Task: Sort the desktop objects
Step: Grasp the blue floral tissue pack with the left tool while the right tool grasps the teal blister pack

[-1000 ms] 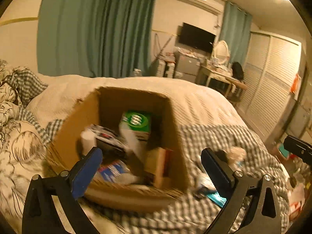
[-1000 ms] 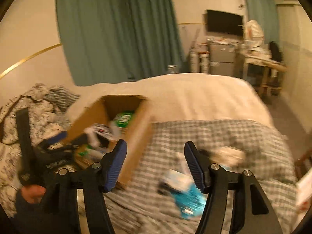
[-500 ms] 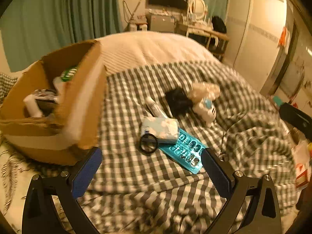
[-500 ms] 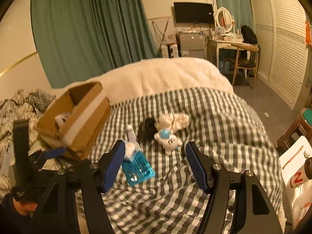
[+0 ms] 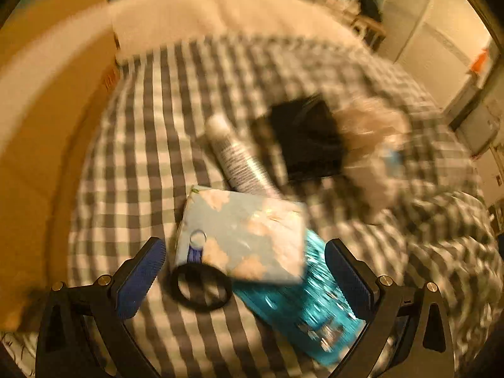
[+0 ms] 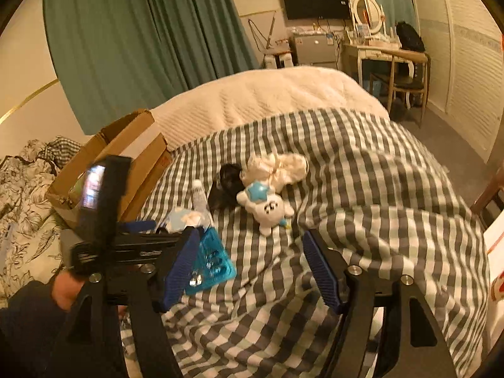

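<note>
A bed fills both views, covered by a gray-and-white checked blanket (image 6: 362,163) with a cream quilt (image 6: 267,94) beyond it at 12 o'clock. A cardboard box (image 6: 132,157) stands on the bed at 10 o'clock in the right wrist view; in the blurred left wrist view its wall (image 5: 37,126) fills the 9 o'clock side.

The things to sort lie in a loose cluster on the checked blanket, just beside the box. Going down in size: a cream cloth bundle (image 6: 280,167), a white plush toy with a blue star (image 6: 264,204) touching it, a teal blister pack (image 5: 302,302), a pale blue tissue pack (image 5: 242,236) lying partly on the blister pack, a black pouch-like item (image 5: 305,138), a white tube (image 5: 236,157) beside it, and a black ring (image 5: 200,286) at the tissue pack's near corner.

The left gripper (image 5: 244,275) hangs low over the tissue pack and ring, its blue pads wide apart, gripping nothing. The right gripper (image 6: 252,267) sits farther back, also spread wide and empty, with the left tool visible at its 9 o'clock.
</note>
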The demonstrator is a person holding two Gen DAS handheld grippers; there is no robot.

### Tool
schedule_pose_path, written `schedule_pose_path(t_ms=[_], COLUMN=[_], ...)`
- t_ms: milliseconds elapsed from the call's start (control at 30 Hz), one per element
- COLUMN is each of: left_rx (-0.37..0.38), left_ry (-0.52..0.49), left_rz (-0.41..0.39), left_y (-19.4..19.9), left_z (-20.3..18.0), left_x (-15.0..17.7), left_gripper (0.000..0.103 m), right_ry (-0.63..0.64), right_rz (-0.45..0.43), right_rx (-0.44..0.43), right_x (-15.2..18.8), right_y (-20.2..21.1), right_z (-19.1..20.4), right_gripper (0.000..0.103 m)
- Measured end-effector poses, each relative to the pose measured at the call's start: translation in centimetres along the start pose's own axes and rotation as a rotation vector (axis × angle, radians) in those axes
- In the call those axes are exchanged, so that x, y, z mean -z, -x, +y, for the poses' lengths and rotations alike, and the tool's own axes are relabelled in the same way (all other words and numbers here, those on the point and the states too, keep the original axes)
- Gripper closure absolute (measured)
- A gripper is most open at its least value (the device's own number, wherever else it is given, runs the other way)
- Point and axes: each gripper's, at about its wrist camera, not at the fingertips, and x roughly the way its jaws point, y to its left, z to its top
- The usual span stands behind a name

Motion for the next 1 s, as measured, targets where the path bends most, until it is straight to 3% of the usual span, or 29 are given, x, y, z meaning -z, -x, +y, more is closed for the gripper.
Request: schedule_pose_path(t_ms=[67,100,133,300,367,500,600,767,1000], left_rx=[0.005,0.01,0.017,0.069,0.073,0.059,0.081,0.099,0.1], left_ry=[0.002,-0.004,-0.014,0.014,0.036,0.019,0.03,0.03,0.03], left_rz=[0.015,-0.018,-0.049,-0.095,-0.128,-0.207,-0.217,-0.212,-0.197], left_y=[-0.9,-0.5,0.1,3.1,4.6,7.4,8.2,8.1,7.3], left_z=[0.3,0.5,0.6,2.4,3.1,3.4,4.2,4.4,4.6], left_x=[-0.5,-0.6,-0.5,0.8,1.4,2.1,1.9,2.0,2.5], left_gripper=[0.0,0.011,0.029,0.029,0.029,0.029,0.029,0.029,0.029], right_ry=[0.013,0.021,0.03,0.064,0.105,0.264,0.29,0.195,0.3], right_rz=[0.007,0.022,0.038,0.103,0.143,0.319,0.428,0.524,0.552], right_rx=[-0.005,-0.006,-0.002,0.009,0.006,0.008,-0.005,-0.047,0.01], right_x=[-0.2,-0.1,0.0,0.4,0.5,1.7,2.2,1.8,2.5], right_y=[-0.3,-0.8,-1.2,-2.9,-3.9,-8.0,-11.0,-14.4,-16.7], right_z=[0.4,0.7,1.0,2.3,3.4,6.8,7.6,6.1,7.6], right_gripper=[0.034,0.034,0.034,0.034,0.029,0.028,0.028,0.027,0.018])
